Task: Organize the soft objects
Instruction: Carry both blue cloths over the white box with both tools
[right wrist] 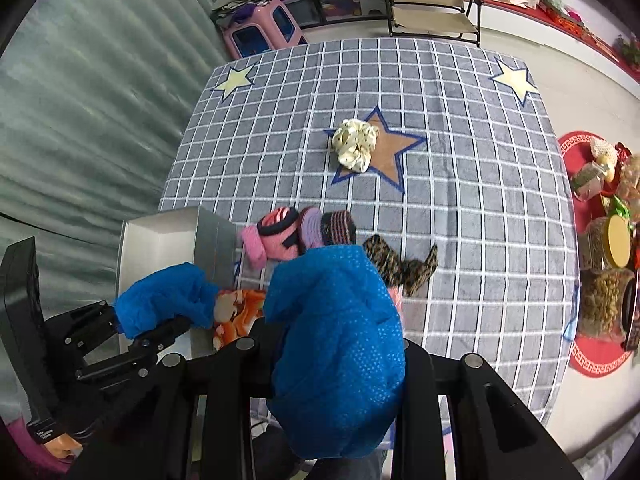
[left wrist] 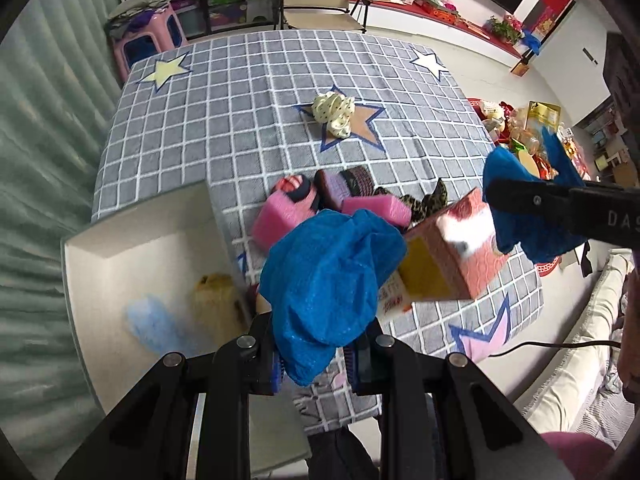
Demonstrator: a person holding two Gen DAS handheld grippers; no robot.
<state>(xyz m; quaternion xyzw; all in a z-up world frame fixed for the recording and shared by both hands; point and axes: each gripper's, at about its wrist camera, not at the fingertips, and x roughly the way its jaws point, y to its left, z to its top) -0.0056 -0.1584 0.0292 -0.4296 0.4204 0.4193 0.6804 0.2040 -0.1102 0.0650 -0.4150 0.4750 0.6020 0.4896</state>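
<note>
Blue mesh cloth [left wrist: 332,280] is hanging bunched between both grippers above the near edge of the checked tablecloth [left wrist: 248,92], just beside the open white box [left wrist: 132,248]; judged from the task, it is being carried to that box, so both ends should be kept level and lowered together clear of the box wall. The left gripper [left wrist: 316,364] is clenching one end with its jaws fully closed on the fabric. The right gripper [right wrist: 340,364] is grasping the other end, jaws slightly parted around the thicker wad.
</note>
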